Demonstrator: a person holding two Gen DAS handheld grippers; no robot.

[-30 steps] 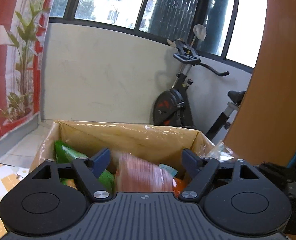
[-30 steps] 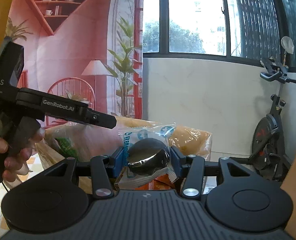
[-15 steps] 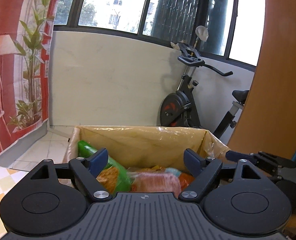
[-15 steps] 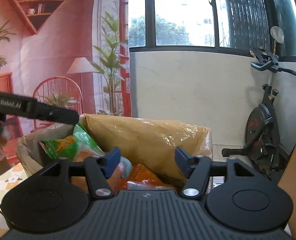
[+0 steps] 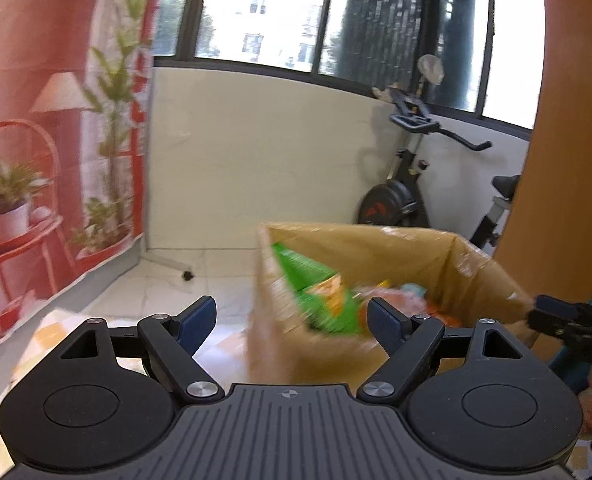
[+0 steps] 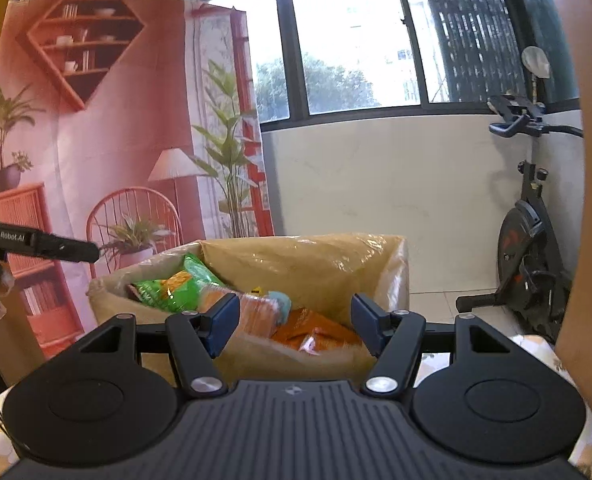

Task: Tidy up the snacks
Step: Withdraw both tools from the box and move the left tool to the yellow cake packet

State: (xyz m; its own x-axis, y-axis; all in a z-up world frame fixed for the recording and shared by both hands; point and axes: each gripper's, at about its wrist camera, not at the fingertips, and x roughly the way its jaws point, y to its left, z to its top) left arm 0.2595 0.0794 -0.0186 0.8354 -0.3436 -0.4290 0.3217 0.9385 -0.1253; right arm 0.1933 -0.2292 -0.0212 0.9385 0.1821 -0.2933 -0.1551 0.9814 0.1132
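A brown cardboard box [image 5: 375, 248] lined with clear plastic holds several snack packs: a green bag [image 5: 315, 284], an orange bag [image 6: 315, 330] and others. The box also shows in the right wrist view [image 6: 307, 256], with the green bag [image 6: 172, 286] at its left. My left gripper [image 5: 292, 316] is open and empty, in front of the box's left corner. My right gripper [image 6: 296, 316] is open and empty, in front of the box's near side. The left gripper's tip [image 6: 56, 242] shows at the left of the right wrist view.
An exercise bike [image 6: 531, 240] stands at the right by a white low wall under windows. A red printed backdrop [image 6: 96, 140] hangs at the left. A wooden panel [image 5: 567, 160] rises at the right. The table has a checked cloth [image 5: 56, 332].
My right gripper let go of the clear snack pack with the dark round piece and opened. My left gripper swung left and back, so the box now sits to its right.
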